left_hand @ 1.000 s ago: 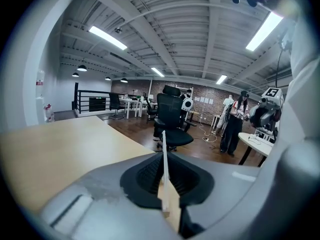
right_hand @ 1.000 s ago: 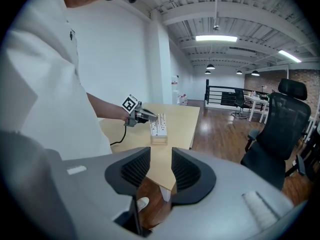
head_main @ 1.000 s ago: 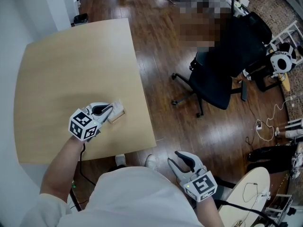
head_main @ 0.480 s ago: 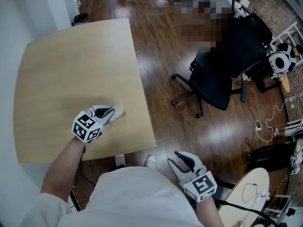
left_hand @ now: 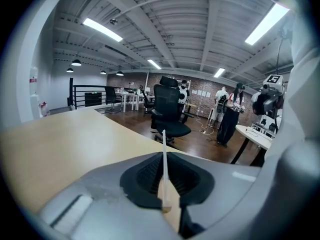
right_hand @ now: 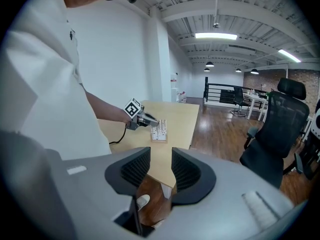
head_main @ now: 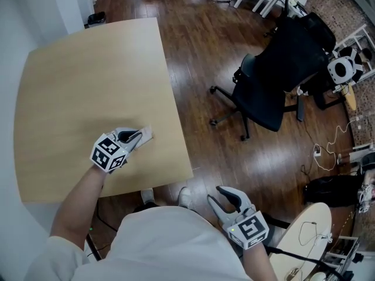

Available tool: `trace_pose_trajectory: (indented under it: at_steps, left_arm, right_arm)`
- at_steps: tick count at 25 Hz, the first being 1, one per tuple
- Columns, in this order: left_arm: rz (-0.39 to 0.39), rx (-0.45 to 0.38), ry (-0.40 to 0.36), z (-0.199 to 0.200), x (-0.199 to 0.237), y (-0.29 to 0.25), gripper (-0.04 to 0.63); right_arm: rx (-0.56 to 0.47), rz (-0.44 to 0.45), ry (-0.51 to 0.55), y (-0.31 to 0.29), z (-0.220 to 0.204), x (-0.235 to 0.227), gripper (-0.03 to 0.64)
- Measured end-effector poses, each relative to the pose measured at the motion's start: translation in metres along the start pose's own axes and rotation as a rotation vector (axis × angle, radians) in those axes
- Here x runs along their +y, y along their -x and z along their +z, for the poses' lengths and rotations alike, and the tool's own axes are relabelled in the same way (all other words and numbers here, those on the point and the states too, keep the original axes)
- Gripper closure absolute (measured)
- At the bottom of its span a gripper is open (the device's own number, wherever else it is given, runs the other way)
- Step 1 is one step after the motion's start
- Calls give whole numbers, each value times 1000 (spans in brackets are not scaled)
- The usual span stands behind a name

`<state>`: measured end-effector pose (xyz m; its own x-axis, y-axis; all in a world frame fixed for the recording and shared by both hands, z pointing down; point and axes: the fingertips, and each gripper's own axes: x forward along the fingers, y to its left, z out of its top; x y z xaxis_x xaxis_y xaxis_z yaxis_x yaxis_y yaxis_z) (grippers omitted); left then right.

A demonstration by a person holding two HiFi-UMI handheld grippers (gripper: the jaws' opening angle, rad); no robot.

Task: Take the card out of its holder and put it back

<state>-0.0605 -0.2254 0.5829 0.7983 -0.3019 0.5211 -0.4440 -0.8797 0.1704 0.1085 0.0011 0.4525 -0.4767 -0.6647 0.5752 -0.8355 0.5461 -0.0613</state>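
Card (left_hand: pixel 164 151) pinched in L hand-held gripper (head_main: pixel 138 136); R hand-held gripper (head_main: pixel 221 198) wide, empty.

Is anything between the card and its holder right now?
Nothing visible. The left gripper is shut on the card, which stands right at the wooden holder on the table; the right gripper is open, off the table.

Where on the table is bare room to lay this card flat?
The far half of the table is bare up to its far edge, as is the strip left of the left gripper. Crowded only at the holder near the right edge, where that gripper pinches the card.
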Motion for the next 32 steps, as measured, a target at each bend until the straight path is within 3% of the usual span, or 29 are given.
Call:
trace_pose_trajectory:
  at_steps: [3, 6, 11, 18, 25, 32]
  left_arm:
    - [7, 2, -7, 0, 0, -1, 570]
    - [11, -14, 8, 1, 3, -1, 491]
    - [15, -67, 14, 6, 8, 6, 458]
    - [132, -152, 36, 12, -11, 68, 448]
    - [280, -162, 28, -12, -114, 139, 463]
    - [257, -217, 94, -31, -292, 143, 472]
  right_arm:
    - [8, 1, -4, -1, -2, 6, 480]
    - [32, 2, -26, -2, -6, 15, 480]
    - [57, 25, -39, -14, -18, 31, 480]
    - [41, 96, 47, -13, -19, 47, 480]
    - [-65, 144, 122, 44, -34, 52, 480]
    - [-97, 207, 140, 128, -111, 60, 480]
